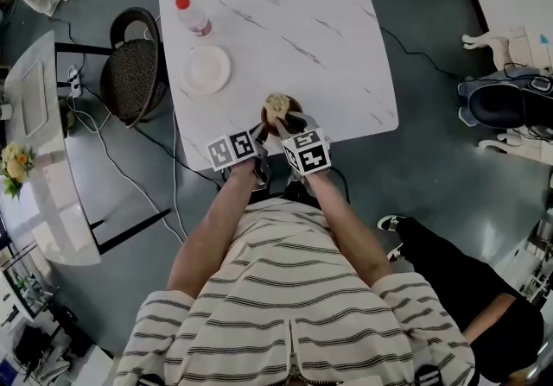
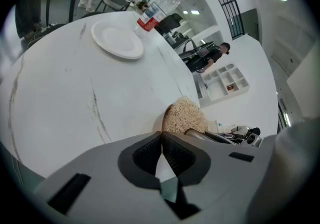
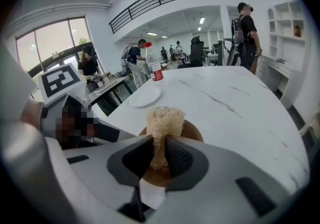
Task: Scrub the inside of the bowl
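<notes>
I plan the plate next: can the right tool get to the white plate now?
Probably yes. The right tool, shut on the loofah scrubber, is at the bowl, and bare table lies between bowl and plate.

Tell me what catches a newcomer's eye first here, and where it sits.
A pale fibrous scrubber is clamped in the right gripper, over a brown bowl by the near edge of the white marble table. The left gripper is closed right at the bowl's rim. Farther back on the table sit a white plate and a red-capped bottle.
</notes>
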### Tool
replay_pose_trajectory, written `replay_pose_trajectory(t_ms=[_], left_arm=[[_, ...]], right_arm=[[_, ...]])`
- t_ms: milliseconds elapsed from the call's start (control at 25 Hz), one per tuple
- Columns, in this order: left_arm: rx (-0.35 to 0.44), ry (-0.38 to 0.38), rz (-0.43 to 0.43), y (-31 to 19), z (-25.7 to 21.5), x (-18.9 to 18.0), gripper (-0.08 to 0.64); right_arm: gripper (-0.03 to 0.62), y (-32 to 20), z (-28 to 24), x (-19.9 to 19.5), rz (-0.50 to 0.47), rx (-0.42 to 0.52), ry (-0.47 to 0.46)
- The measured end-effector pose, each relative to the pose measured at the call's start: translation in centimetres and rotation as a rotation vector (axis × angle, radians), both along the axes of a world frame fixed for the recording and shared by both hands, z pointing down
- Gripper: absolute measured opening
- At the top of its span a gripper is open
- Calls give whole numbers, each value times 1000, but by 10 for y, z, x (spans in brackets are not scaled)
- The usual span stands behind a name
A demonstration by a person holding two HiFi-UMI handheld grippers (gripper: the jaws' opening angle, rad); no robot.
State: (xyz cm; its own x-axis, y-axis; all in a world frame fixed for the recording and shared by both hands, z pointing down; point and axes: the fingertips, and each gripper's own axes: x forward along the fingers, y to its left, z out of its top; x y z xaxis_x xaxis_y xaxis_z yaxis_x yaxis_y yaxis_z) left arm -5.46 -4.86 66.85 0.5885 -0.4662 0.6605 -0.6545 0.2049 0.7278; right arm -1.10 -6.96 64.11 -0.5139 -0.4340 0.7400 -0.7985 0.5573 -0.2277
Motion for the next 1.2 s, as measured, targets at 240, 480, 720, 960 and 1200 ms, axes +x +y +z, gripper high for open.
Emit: replay_pose_trajectory(t_ms=[240, 480, 720, 960, 1200], left_arm=[[-3, 4, -16, -1, 2, -2, 9], [-9, 4, -18, 0, 1, 2, 9], [-8, -2, -26, -1, 2, 1, 8], [-7, -7, -32, -1, 2, 0, 8], [-7, -11, -31, 0, 1, 2, 8]], right_arm=[[75, 8, 2, -2, -37, -17, -9], [75, 14, 0, 2, -73, -19, 3], [75, 20, -1, 3, -124, -10, 22], [75, 25, -5, 8, -161, 17, 39], [75, 33, -9, 14, -180, 15, 68]])
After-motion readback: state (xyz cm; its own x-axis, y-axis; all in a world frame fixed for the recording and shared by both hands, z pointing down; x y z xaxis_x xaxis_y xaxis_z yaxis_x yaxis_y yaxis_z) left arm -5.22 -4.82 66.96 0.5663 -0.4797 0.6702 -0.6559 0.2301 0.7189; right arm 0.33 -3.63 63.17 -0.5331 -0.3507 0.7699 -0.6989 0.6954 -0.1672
